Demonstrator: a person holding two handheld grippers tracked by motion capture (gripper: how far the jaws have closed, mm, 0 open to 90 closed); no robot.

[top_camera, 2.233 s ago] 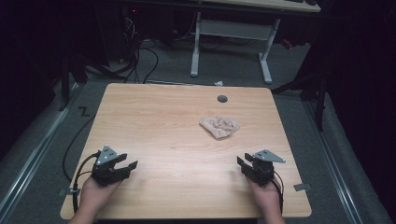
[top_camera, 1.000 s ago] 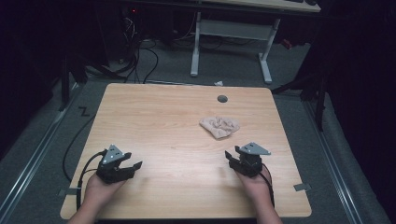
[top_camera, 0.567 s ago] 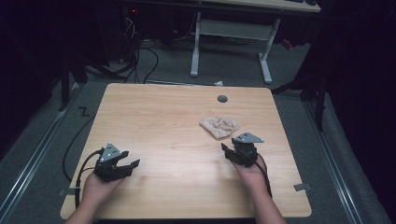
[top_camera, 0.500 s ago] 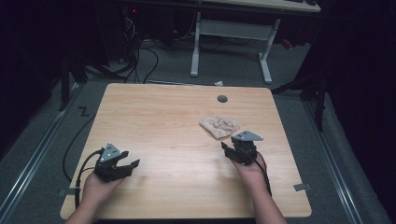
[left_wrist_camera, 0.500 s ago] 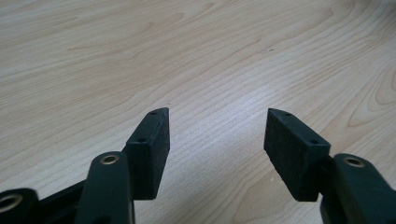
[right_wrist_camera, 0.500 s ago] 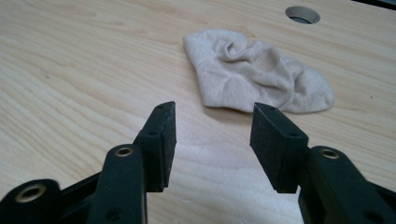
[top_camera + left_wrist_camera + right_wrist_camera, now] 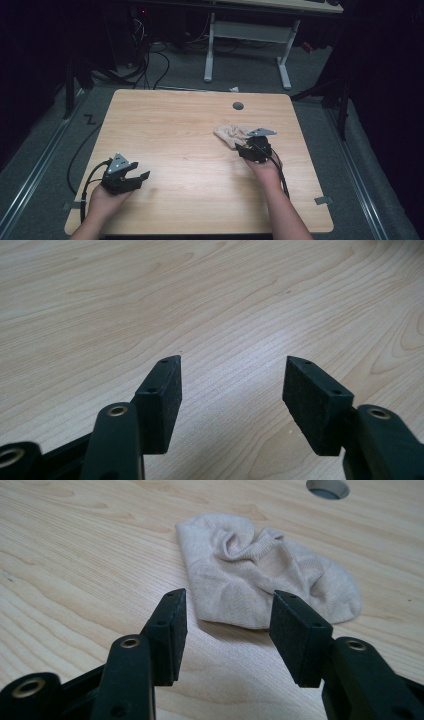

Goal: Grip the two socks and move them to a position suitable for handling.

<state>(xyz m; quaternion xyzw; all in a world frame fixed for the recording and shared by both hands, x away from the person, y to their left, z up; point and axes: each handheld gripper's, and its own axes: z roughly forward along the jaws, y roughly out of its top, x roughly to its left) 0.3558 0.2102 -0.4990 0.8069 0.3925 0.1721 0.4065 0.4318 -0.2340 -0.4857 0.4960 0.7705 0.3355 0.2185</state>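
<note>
**Reaching for the crumpled sock**

While our left gripper (image 7: pixel 131 176) waits open, well away from the sock (image 7: pixel 260 580), our right gripper (image 7: pixel 227 630) hovers just beside its near edge on the table (image 7: pixel 175 125), jaws wide with nothing between them after a brief wobble. Soft, light, limp: we'd pinch a raised fold.

Desk: a light wooden desk (image 7: pixel 190 130) with rounded corners and a small round grey hole (image 7: pixel 238 106) near its far edge.
Cloth: a crumpled beige fabric piece (image 7: pixel 231 135) lies right of the desk's centre.
Right claw: the black right claw (image 7: pixel 243 150) — a grey three-cornered plate on top — sits at the cloth's near edge, jaws spread; whether it touches the cloth cannot be told.
Left claw: the black left claw (image 7: pixel 139 175) rests at the desk's near left, well apart from the cloth, jaws spread and bare — a black cable trails from it.
Floor: grey carpet with a white-legged table frame (image 7: pixel 247 45) behind.
</note>
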